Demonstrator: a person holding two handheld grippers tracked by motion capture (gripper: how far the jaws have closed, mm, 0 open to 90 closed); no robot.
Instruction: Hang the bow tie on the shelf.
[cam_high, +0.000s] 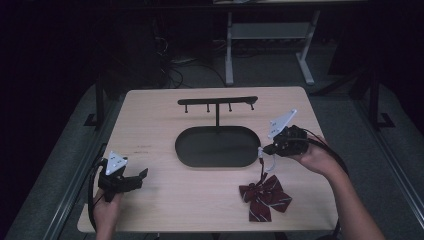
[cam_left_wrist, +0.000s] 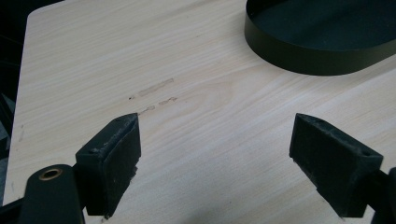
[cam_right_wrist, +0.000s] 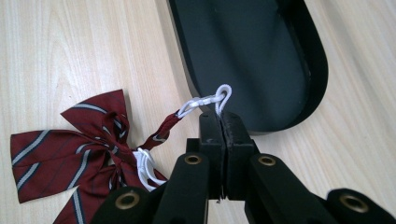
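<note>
At five o'clock on the pale wooden worktop (cam_high: 165, 200) lies the maroon striped fabric bow tie (cam_high: 264, 196); my right claw (cam_high: 267, 149) clenches its white elastic loop (cam_right_wrist: 223, 94), presumably for hanging on the black hook stand (cam_high: 218, 101). My left claw (cam_high: 134, 179) gapes, released, at eight o'clock.

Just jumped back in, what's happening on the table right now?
A person works with two hand-held grippers. The right gripper is shut on the white loop of a dark red striped bow tie, which lies on the table near the front edge, beside the black oval tray. The loop is stretched over the tray's rim. A stand with hooks rises from the tray. The left gripper is open over bare wood, holding nothing.
</note>
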